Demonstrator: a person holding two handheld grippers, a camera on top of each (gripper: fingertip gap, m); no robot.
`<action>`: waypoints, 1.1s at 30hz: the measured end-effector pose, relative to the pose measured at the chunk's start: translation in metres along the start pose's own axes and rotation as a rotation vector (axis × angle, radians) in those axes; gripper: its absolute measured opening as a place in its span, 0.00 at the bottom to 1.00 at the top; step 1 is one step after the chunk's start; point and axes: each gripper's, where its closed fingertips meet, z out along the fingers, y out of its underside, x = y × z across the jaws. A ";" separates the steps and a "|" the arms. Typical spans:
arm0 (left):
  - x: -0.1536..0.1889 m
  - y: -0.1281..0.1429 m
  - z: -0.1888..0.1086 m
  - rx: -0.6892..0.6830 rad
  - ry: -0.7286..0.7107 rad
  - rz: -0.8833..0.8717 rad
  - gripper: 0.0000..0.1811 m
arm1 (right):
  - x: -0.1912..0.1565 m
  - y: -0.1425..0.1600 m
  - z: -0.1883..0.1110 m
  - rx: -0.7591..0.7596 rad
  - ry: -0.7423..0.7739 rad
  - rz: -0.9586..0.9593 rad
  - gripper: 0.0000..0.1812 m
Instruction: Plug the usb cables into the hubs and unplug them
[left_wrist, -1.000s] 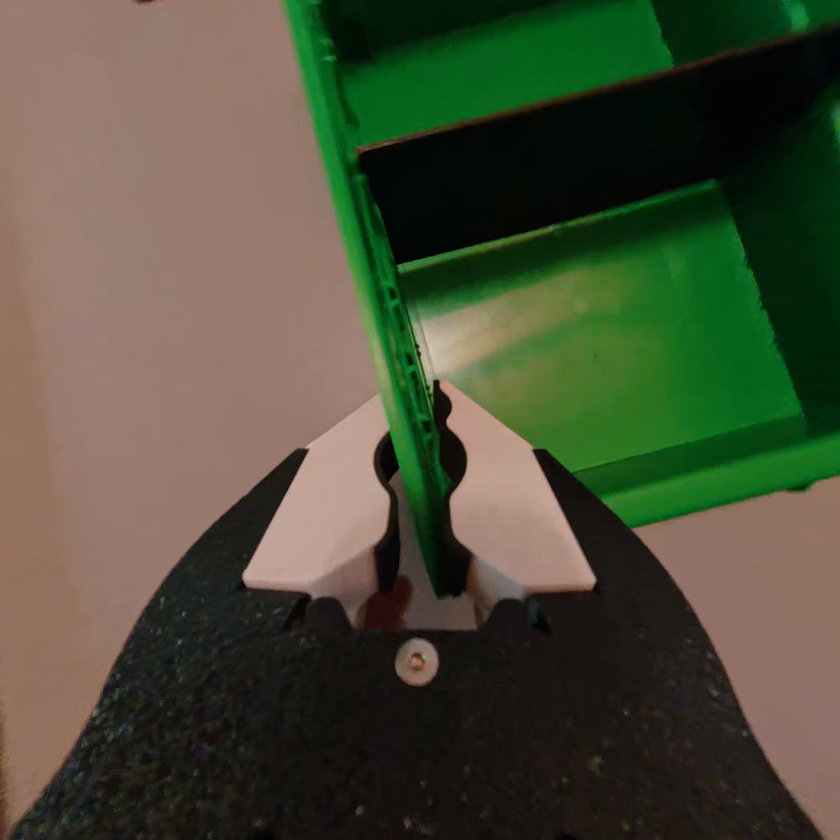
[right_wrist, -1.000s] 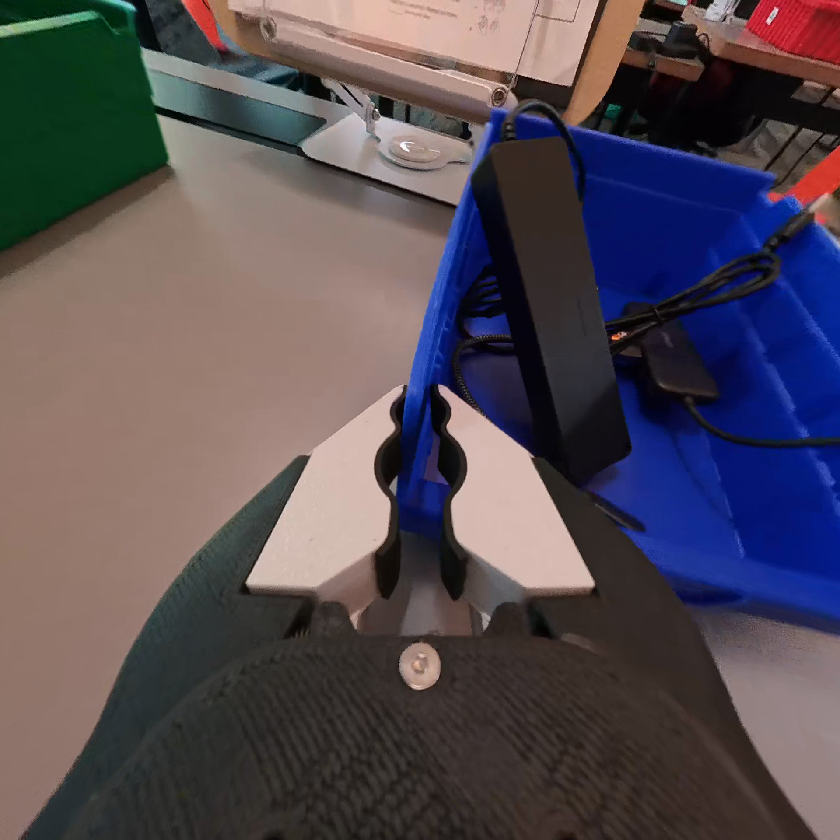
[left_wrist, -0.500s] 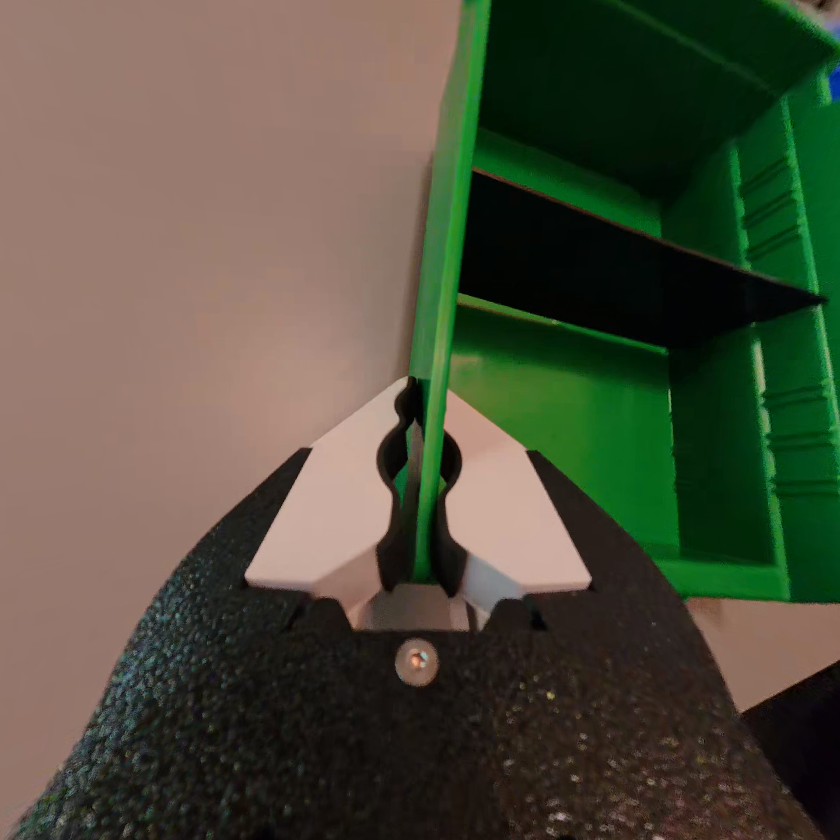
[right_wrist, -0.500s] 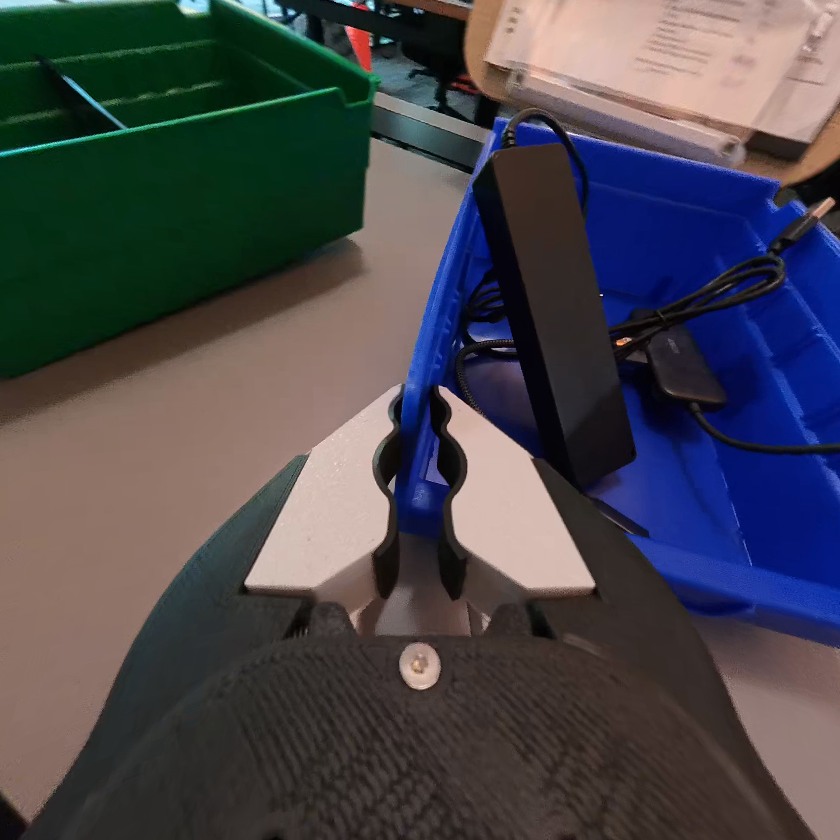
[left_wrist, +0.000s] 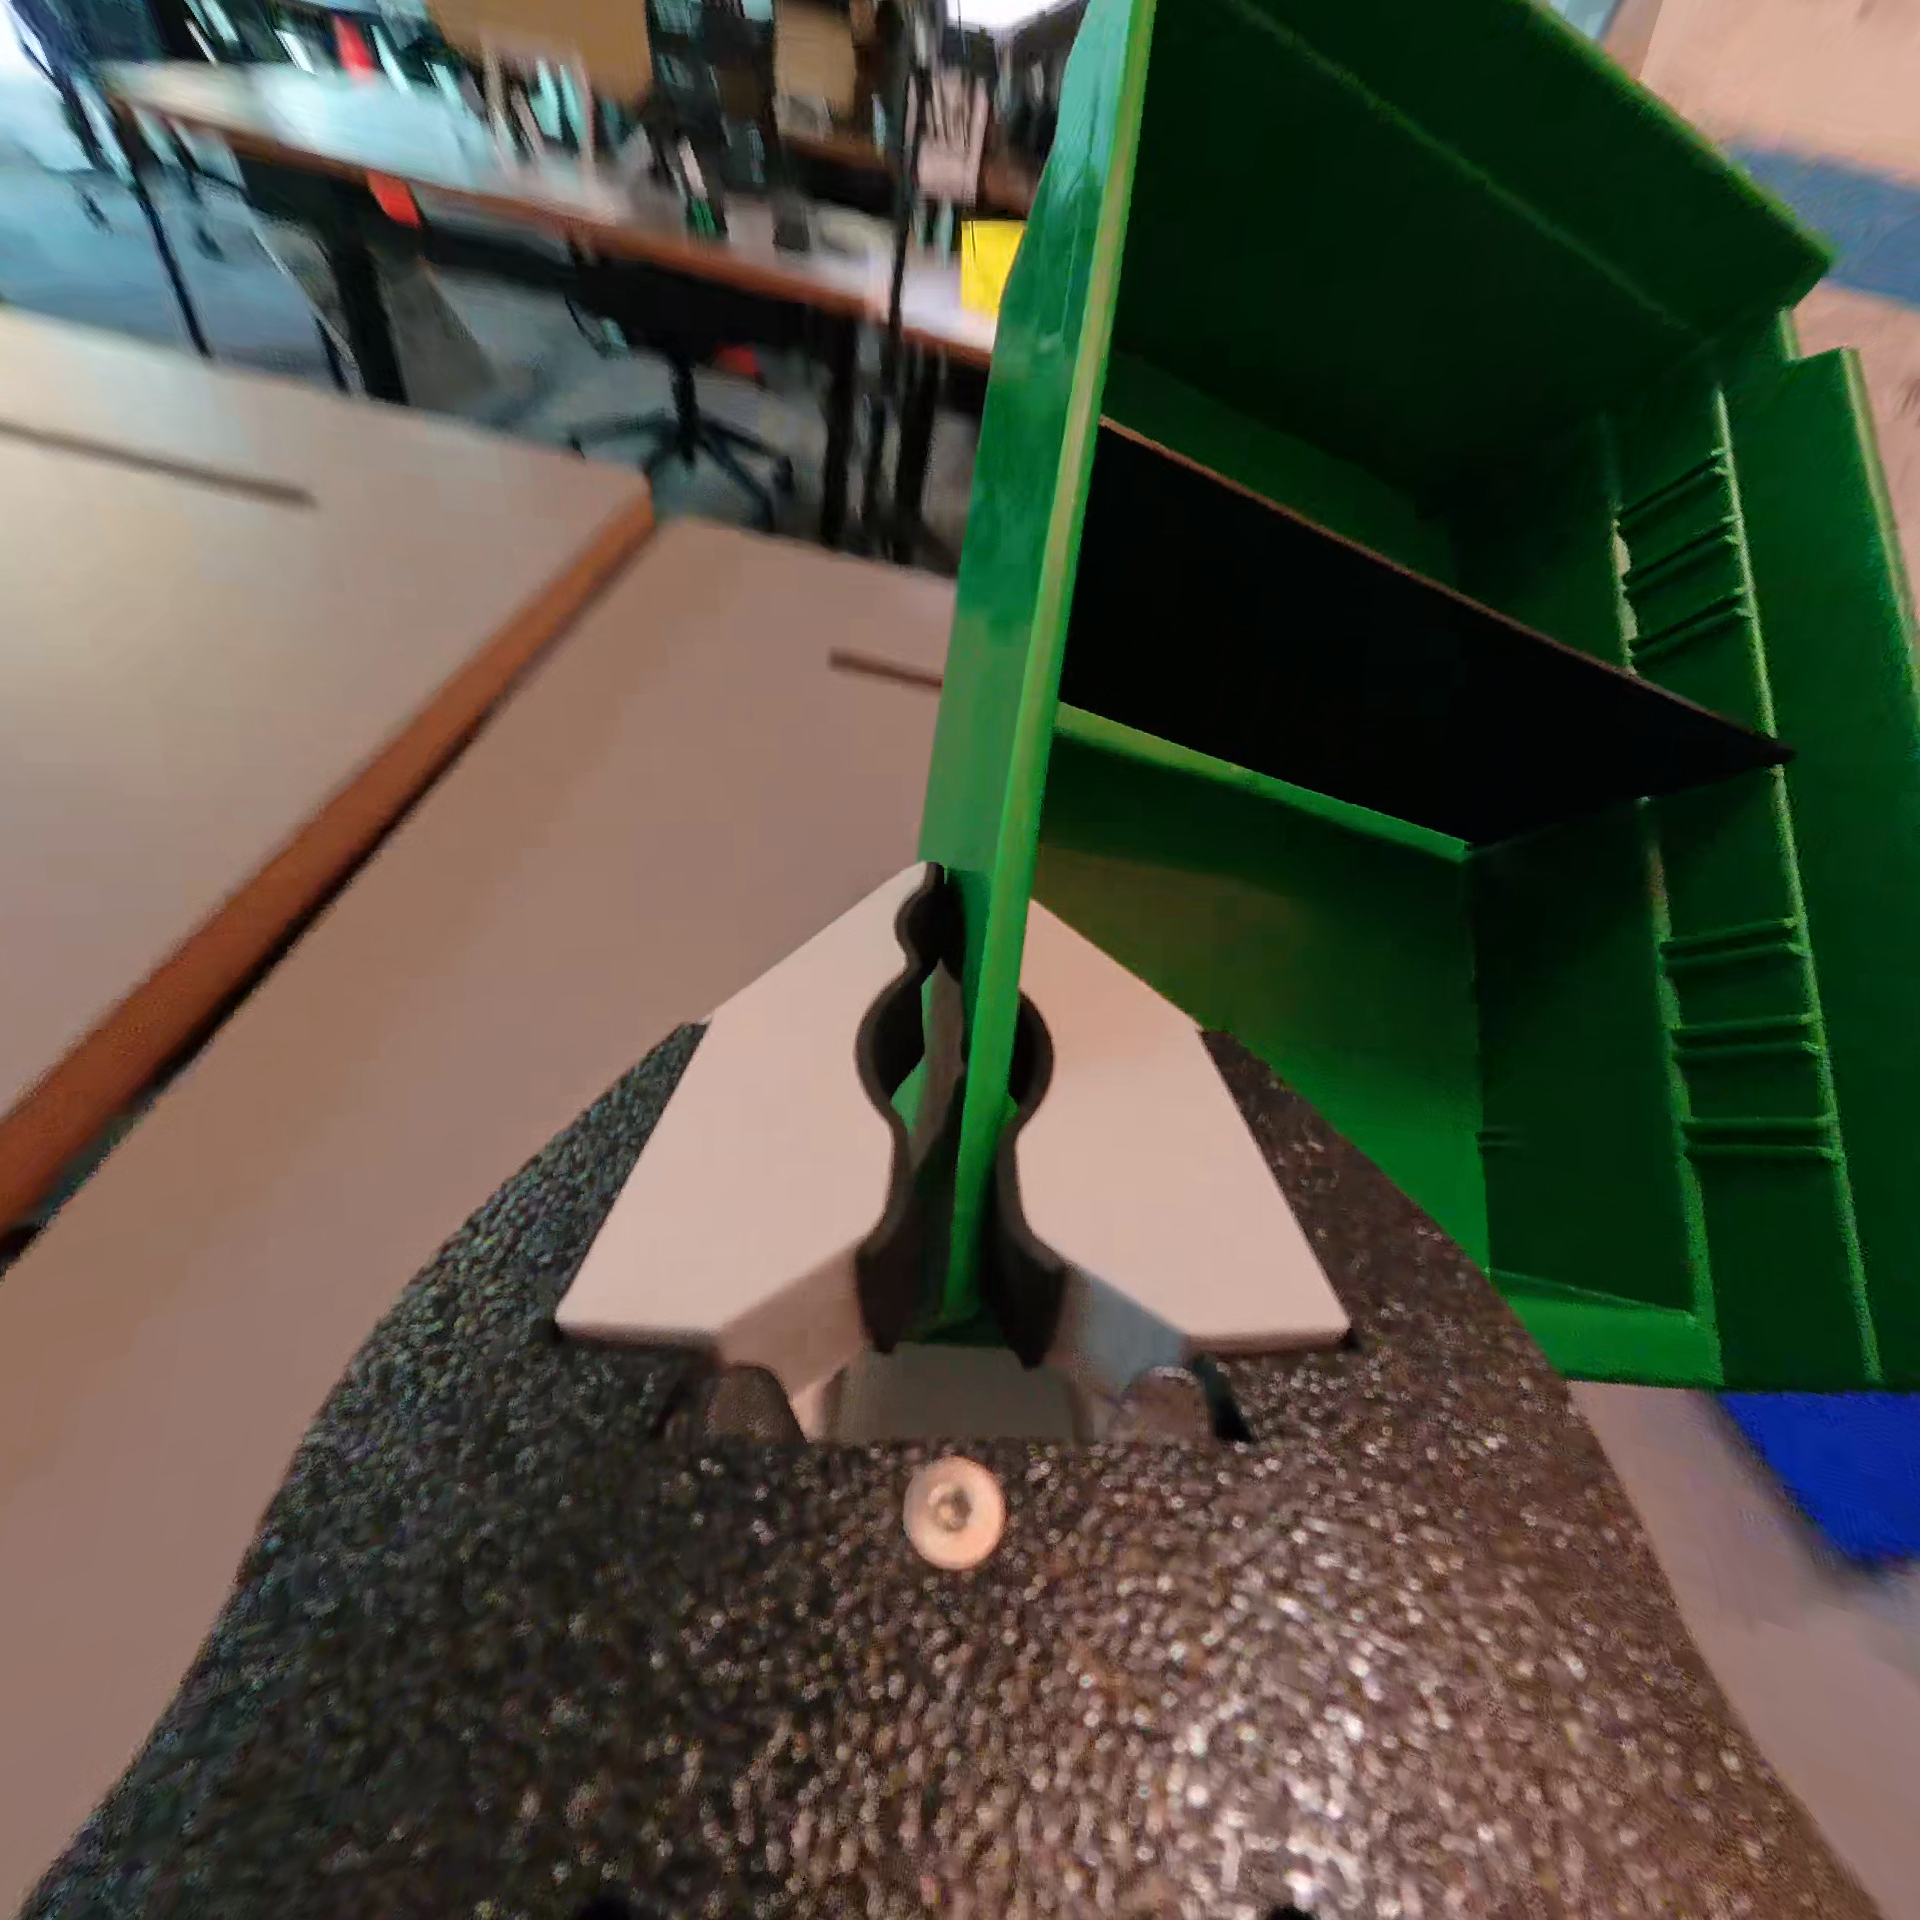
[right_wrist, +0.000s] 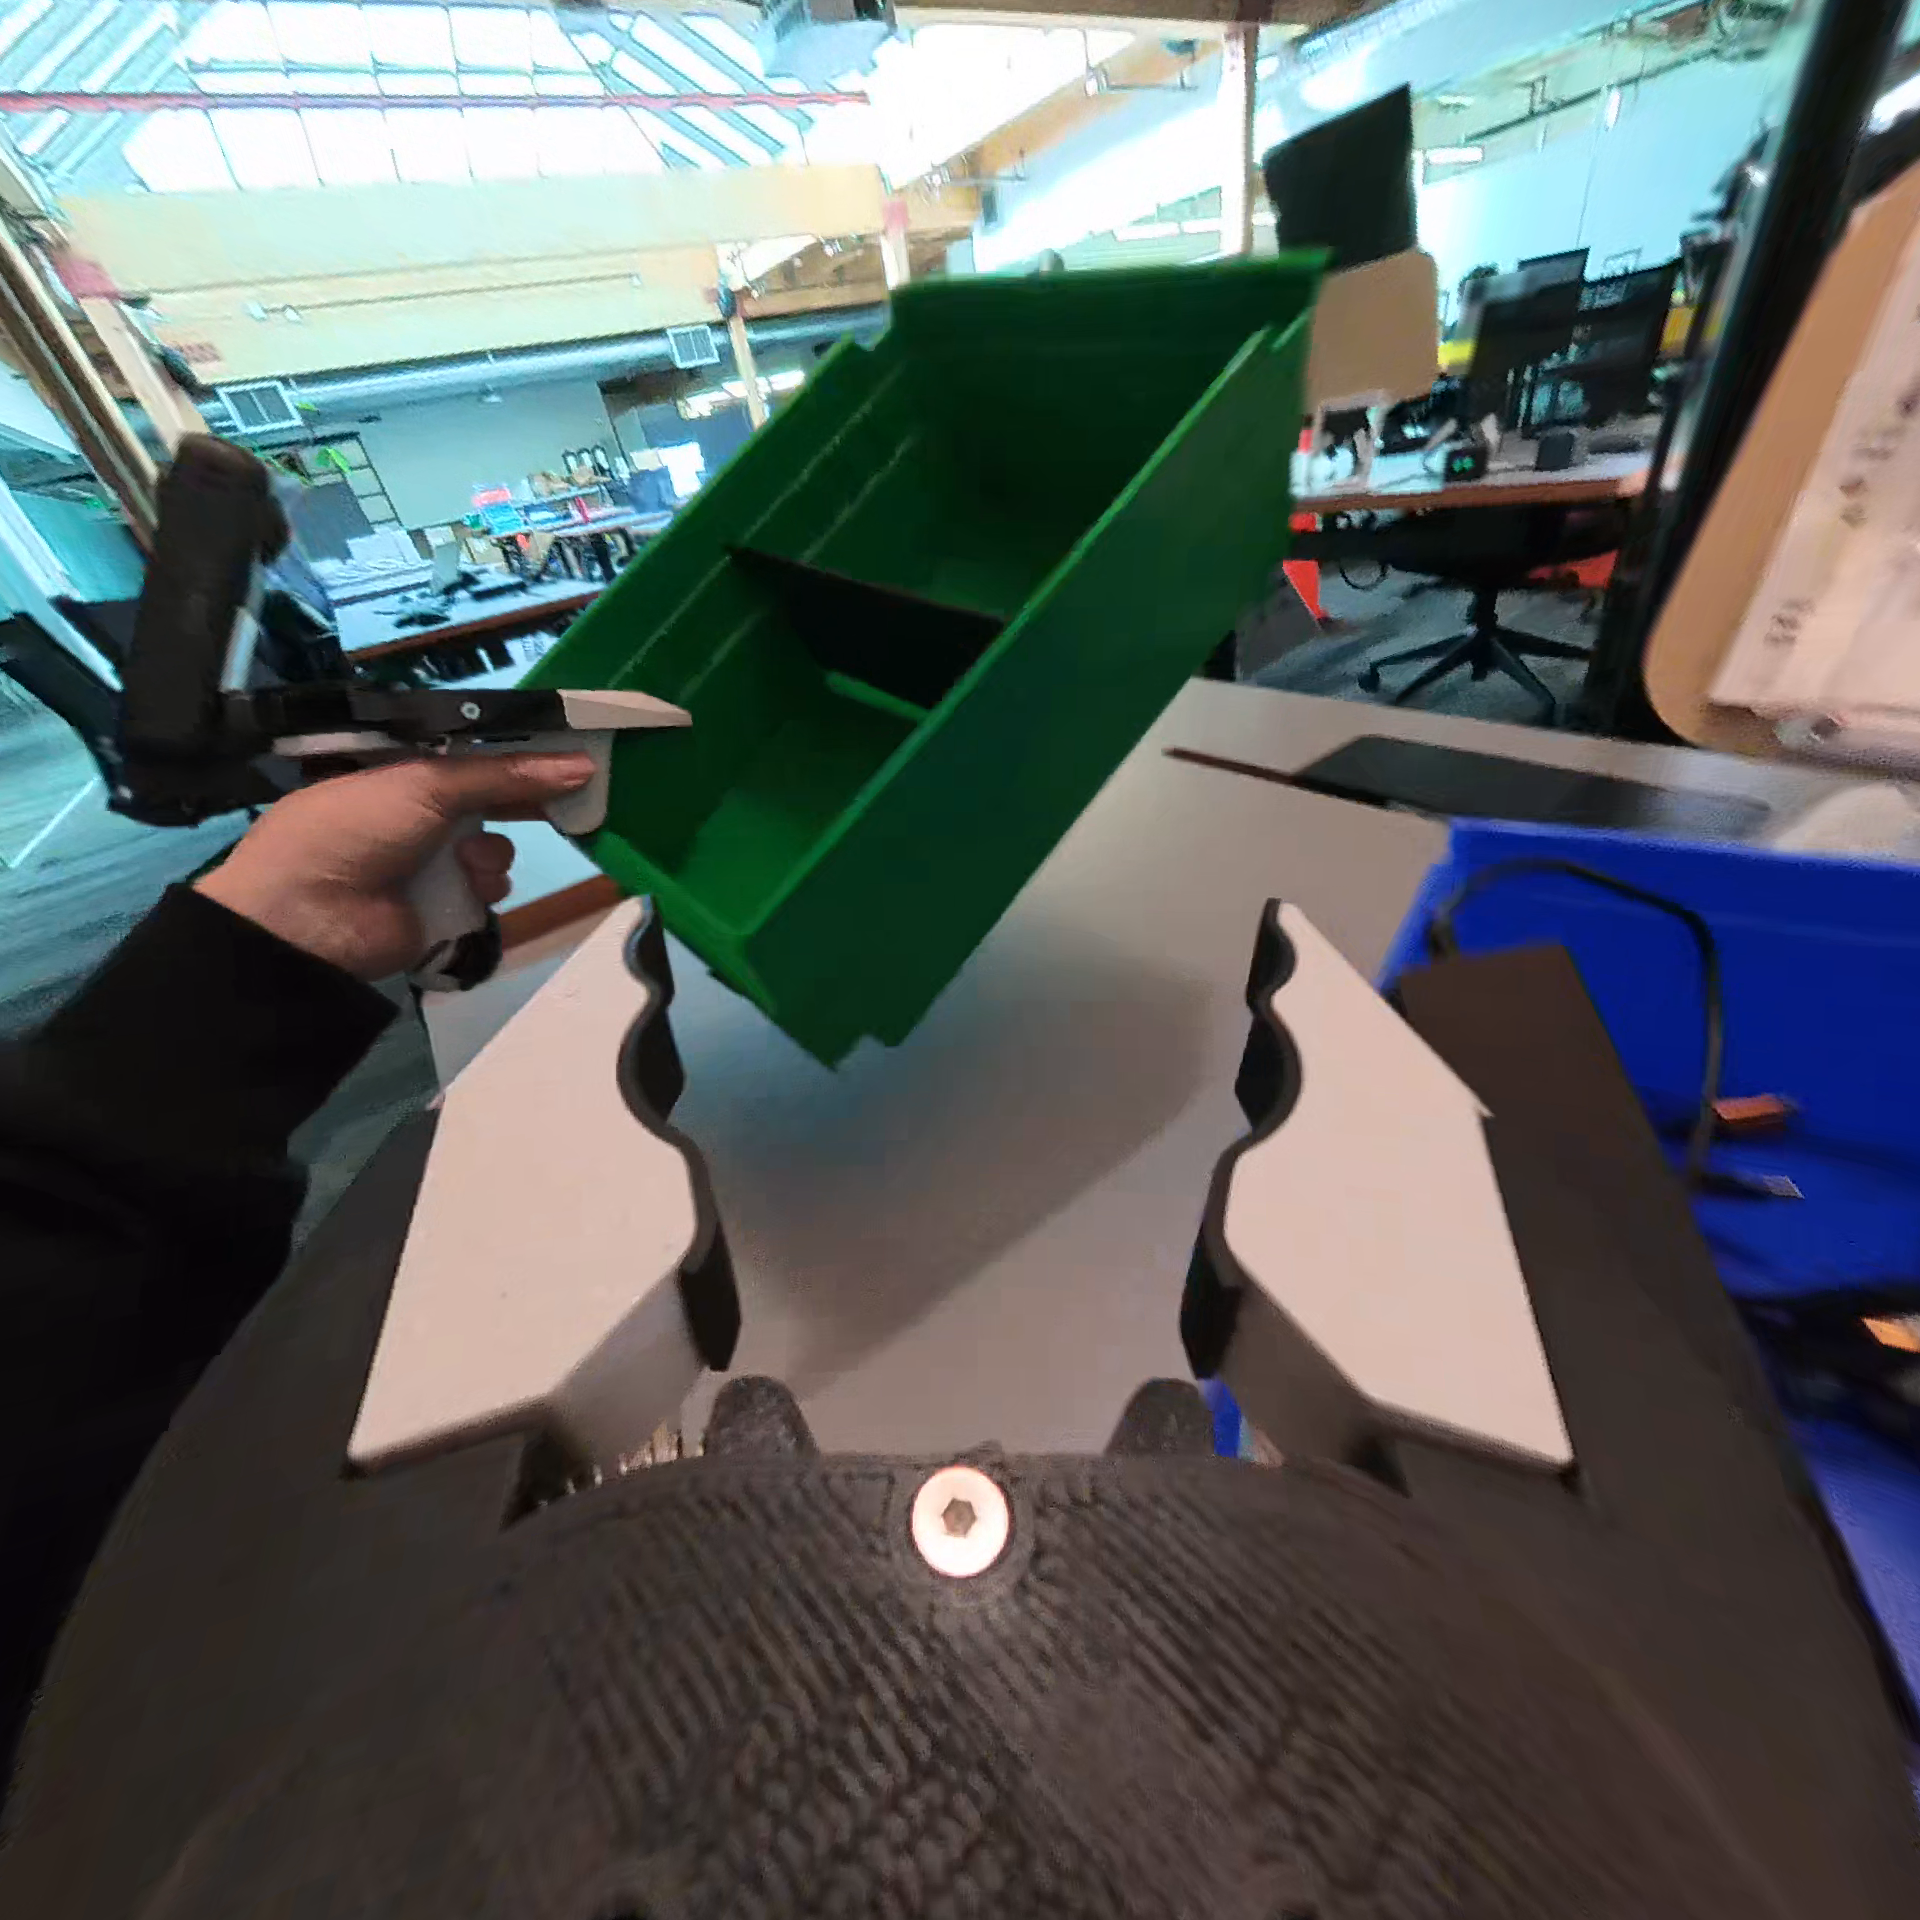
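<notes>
My left gripper (left_wrist: 961, 904) is shut on the side wall of an empty green bin (left_wrist: 997, 675) with a black divider (left_wrist: 1351, 665). The right wrist view shows this bin (right_wrist: 935, 831) held tilted in the air above the table by the left gripper (right_wrist: 613, 758). My right gripper (right_wrist: 958, 935) is wide open and empty, just left of the blue bin (right_wrist: 1766, 935). A long black USB hub (right_wrist: 1507, 1060) leans on the blue bin's near wall. A black cable (right_wrist: 1704, 997) and loose USB plugs (right_wrist: 1756, 1112) lie inside it.
A person's hand (right_wrist: 353, 862) in a dark sleeve holds the left gripper. The grey table (right_wrist: 1039, 1195) lies under the lifted bin. A corner of the blue bin (left_wrist: 1829, 1455) shows in the left wrist view. A second table (left_wrist: 208, 623) adjoins on the left. A clipboard stand (right_wrist: 1787, 520) is at the right.
My right gripper has let go of the blue bin's wall, opened wide and tipped up. My left gripper has lifted the green bin off the table and tilted it.
</notes>
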 end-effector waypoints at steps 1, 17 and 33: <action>0.010 -0.014 -0.003 0.055 -0.016 0.007 0.02 | -0.006 -0.008 0.013 0.016 -0.004 -0.013 0.59; 0.200 -0.041 -0.020 0.330 0.103 0.373 0.24 | 0.131 -0.034 0.034 0.086 0.337 0.124 0.02; 0.262 0.065 0.029 -0.024 0.227 0.291 0.39 | 0.310 -0.079 -0.298 0.106 0.897 -0.022 0.04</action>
